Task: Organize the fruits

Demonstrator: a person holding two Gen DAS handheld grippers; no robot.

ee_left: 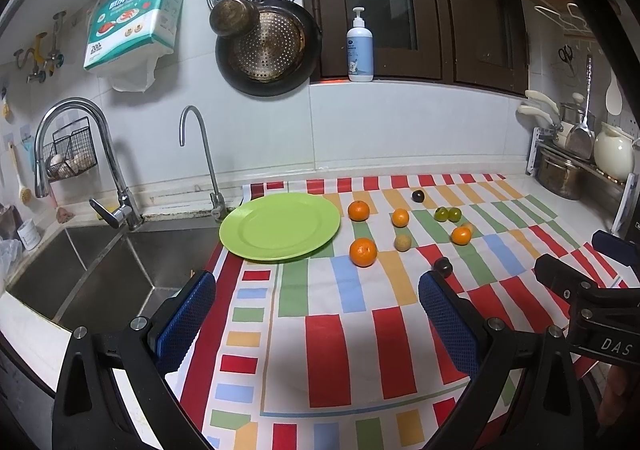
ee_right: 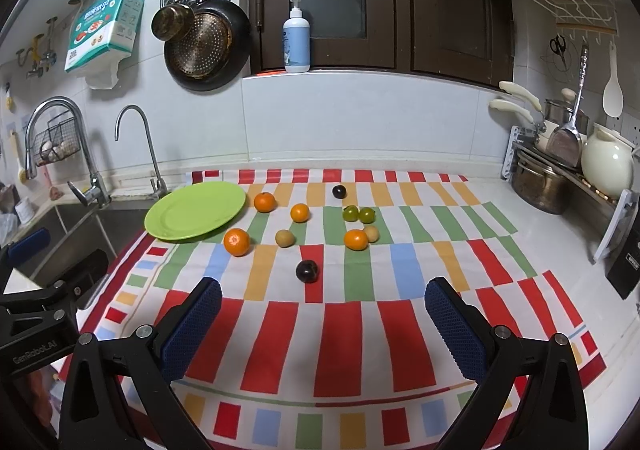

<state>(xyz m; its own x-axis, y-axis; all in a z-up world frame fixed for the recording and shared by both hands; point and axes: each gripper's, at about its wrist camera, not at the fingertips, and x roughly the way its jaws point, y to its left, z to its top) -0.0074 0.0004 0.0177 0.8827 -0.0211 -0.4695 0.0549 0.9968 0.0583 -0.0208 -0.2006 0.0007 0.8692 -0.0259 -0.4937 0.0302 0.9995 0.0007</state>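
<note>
Both grippers hang above the near end of the striped cloth (ee_right: 340, 342), jaws spread wide and holding nothing. The left gripper (ee_left: 316, 314) has bare cloth between its blue pads (ee_left: 188, 314); the right gripper (ee_right: 324, 314) likewise, its fingers well apart.

Just past the right gripper's opening, a little left of centre, lies a dark plum (ee_right: 307, 271) — the nearest fruit. In the left wrist view that plum sits at the tip of the right-hand finger, partly hidden by it.

Farther out, ahead of the left gripper's gap, a large orange (ee_left: 363, 252) lies just beside the near rim of the green plate (ee_left: 256, 246), stem end turned toward the camera. Next to it is a tan round fruit (ee_left: 402, 242). Ahead of the right gripper's gap sit a small orange (ee_right: 355, 239) touching another tan fruit (ee_right: 371, 233), then two green fruits (ee_right: 359, 214) side by side and touching.

Beyond these, two more oranges (ee_right: 265, 202) lie in a row off the plate's right rim, and a second dark plum (ee_right: 339, 192) lies farthest back. The fruits are all round (no long axis to read). The plate is empty, lying flat ahead and left of both grippers, beside the sink (ee_left: 100, 274).
</note>
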